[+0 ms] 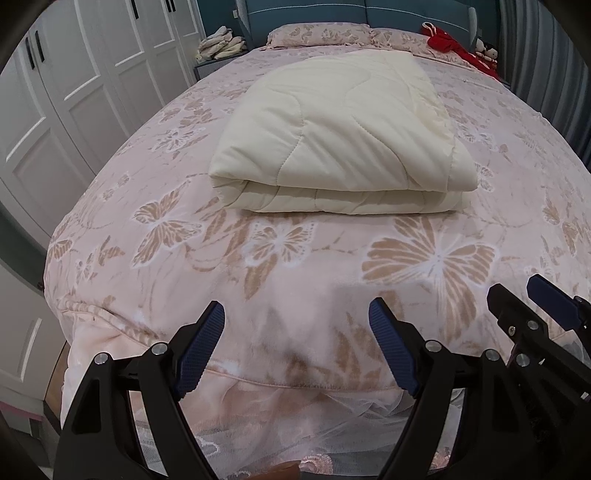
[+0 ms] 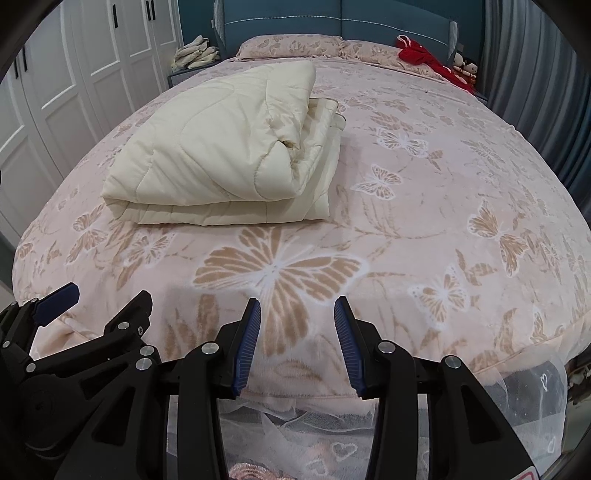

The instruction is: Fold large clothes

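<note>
A cream quilted blanket [image 1: 332, 136] lies folded in a thick rectangle on the pink butterfly-patterned bed [image 1: 184, 258]. In the right wrist view the folded blanket [image 2: 221, 155] sits left of centre on the bed [image 2: 443, 221], its layered edges showing on the right side. My left gripper [image 1: 297, 314] hovers over the foot edge of the bed, open wide, with nothing between its blue pads. My right gripper [image 2: 297, 310] hangs beside it, jaws partly apart and nothing between them. Each gripper shows at the edge of the other's view: right gripper [image 1: 532, 295], left gripper [image 2: 96, 295].
White wardrobe doors [image 1: 74, 92] run along the left. A blue headboard [image 1: 332, 14], pink pillows [image 1: 317, 33] and a red garment [image 1: 450, 44] are at the far end. Folded laundry [image 1: 221, 44] sits on a nightstand. Grey curtains [image 2: 535, 74] hang on the right. White lace skirting [image 2: 295, 424] drapes below the bed edge.
</note>
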Motion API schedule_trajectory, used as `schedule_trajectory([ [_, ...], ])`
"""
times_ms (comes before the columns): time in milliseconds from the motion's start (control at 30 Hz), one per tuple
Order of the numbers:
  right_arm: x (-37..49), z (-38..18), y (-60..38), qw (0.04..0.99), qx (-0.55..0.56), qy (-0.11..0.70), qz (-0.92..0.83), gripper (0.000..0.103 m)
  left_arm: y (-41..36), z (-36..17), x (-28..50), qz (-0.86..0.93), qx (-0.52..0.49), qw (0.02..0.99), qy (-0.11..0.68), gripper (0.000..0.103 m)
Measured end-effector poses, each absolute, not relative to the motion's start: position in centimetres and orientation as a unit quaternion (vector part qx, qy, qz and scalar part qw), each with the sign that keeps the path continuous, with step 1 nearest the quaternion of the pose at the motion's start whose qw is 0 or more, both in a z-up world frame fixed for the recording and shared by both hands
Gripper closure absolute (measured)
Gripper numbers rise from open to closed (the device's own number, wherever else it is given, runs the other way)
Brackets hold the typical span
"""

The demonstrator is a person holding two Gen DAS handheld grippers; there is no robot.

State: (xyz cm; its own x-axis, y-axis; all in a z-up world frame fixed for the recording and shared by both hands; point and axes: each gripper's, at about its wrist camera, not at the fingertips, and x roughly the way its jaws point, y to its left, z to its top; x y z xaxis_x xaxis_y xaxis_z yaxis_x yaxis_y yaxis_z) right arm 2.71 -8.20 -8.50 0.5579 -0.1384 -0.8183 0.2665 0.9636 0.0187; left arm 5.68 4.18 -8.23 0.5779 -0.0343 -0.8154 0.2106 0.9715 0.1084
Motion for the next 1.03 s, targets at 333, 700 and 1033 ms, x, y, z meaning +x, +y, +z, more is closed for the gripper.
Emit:
schedule_trajectory([
  [333,2.61,-8.4,-8.03,0.88,0.068,0.455,-0.117,0.061,4.24,-8.24,5.37,-0.068,0.093,0.884,0.453,0.025],
  [700,2.41,-8.34,-7.88,0.881,0.067,0.452,-0.12,0.061,4.39,-8.21,5.12,-0.068,0.085,0.885,0.453,0.027],
  [1033,2.24,-8.14,-7.22,0.882,0.062,0.451,-0.119,0.061,4.57,-8.27,4.98,-0.062,0.084,0.885,0.454,0.032],
])
